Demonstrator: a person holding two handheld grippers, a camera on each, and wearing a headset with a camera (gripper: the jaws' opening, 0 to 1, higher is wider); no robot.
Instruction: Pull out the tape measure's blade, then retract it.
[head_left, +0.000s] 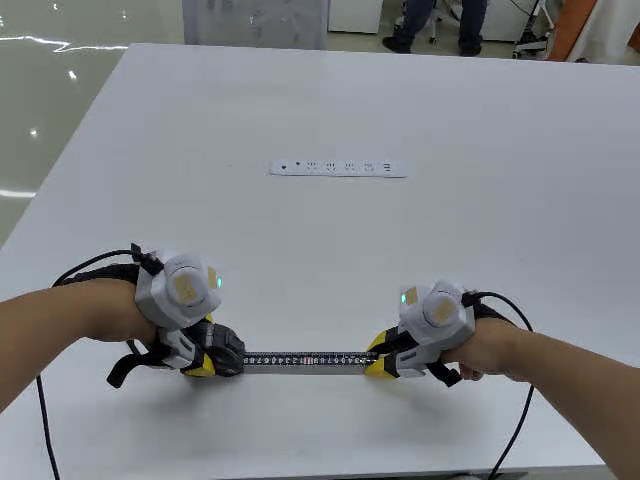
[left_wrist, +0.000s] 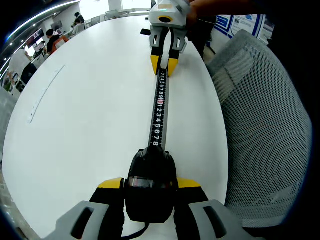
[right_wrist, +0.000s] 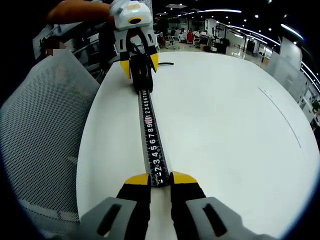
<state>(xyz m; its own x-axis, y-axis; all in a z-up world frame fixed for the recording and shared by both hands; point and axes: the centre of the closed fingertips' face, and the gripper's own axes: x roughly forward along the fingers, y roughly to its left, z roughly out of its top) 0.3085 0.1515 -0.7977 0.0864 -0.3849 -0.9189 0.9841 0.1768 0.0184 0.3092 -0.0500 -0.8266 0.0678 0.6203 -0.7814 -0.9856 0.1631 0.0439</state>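
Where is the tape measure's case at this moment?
In the head view, the case sits near the front edge of the table, on the left, clamped by the left gripper, its blade stretched rightward to the right gripper.

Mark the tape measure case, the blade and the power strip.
tape measure case (left_wrist: 151, 180), left gripper view, top of the black housing.
blade (left_wrist: 159, 107), left gripper view, numbered face midway along its drawn-out length.
power strip (head_left: 338, 168), head view, middle of its white top face.
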